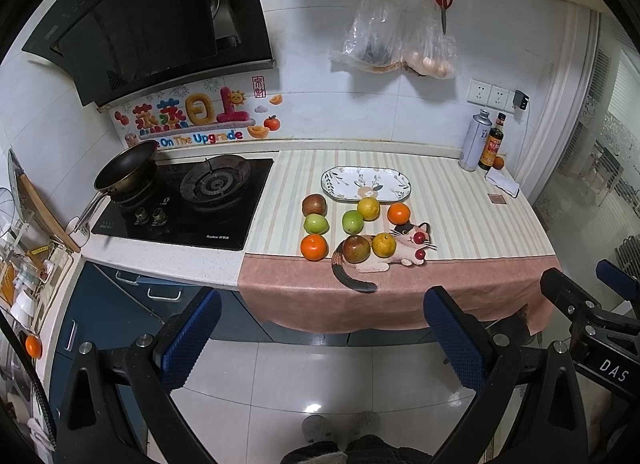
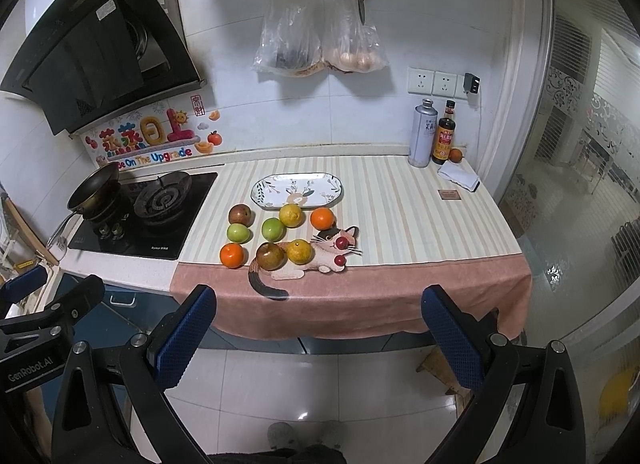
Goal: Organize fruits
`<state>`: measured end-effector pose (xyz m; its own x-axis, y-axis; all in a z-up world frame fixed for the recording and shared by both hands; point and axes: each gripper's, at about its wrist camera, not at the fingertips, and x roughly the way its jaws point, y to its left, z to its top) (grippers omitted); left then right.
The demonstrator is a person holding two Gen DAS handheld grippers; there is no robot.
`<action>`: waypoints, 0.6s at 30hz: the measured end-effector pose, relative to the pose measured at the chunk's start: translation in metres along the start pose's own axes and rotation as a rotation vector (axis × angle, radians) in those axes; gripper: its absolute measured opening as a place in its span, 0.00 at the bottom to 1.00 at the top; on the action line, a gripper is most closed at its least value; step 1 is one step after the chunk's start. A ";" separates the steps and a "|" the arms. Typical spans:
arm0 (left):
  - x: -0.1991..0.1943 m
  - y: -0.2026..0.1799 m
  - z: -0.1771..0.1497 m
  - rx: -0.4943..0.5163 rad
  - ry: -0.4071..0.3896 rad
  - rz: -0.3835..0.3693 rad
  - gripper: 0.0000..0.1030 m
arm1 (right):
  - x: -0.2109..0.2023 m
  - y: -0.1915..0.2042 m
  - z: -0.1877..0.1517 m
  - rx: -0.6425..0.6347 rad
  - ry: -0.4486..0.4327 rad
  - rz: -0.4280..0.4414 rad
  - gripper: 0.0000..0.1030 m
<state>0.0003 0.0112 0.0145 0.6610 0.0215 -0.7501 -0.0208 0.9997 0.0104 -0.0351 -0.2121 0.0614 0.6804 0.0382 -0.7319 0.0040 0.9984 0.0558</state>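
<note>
Both the left gripper [image 1: 322,334] and right gripper [image 2: 320,330] are held wide open, empty, short of the fruits [image 2: 276,236].

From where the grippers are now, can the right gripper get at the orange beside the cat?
Probably yes. The right gripper is open and empty, hanging off the counter edge. The orange lies in the open, with only the low cat figure in front of it.
</note>
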 end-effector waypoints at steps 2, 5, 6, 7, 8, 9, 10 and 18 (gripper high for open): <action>0.000 0.000 0.000 -0.001 -0.003 0.001 1.00 | 0.003 0.005 0.003 -0.002 -0.003 0.000 1.00; 0.000 0.000 0.000 -0.001 -0.003 -0.001 1.00 | 0.002 0.007 0.005 -0.003 -0.005 -0.001 1.00; 0.000 0.000 0.000 0.000 -0.003 0.000 1.00 | 0.002 0.006 0.005 -0.002 -0.004 0.000 1.00; 0.000 0.000 0.000 -0.001 -0.002 -0.001 1.00 | 0.002 0.006 0.005 -0.002 -0.004 0.000 1.00; 0.000 0.000 0.000 -0.001 -0.002 -0.002 1.00 | 0.002 0.007 0.005 -0.002 -0.004 0.000 1.00; 0.001 0.000 0.000 -0.001 -0.002 -0.002 1.00 | 0.002 0.007 0.006 -0.002 -0.004 0.001 1.00; 0.001 0.000 0.000 -0.001 -0.002 -0.001 1.00 | 0.002 0.007 0.005 -0.002 -0.004 0.000 1.00; 0.003 0.000 0.000 -0.003 0.001 -0.005 1.00 | 0.003 0.010 0.006 0.022 -0.012 -0.001 1.00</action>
<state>0.0020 0.0118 0.0123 0.6603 0.0163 -0.7509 -0.0199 0.9998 0.0043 -0.0285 -0.2025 0.0644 0.6888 0.0362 -0.7241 0.0208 0.9973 0.0697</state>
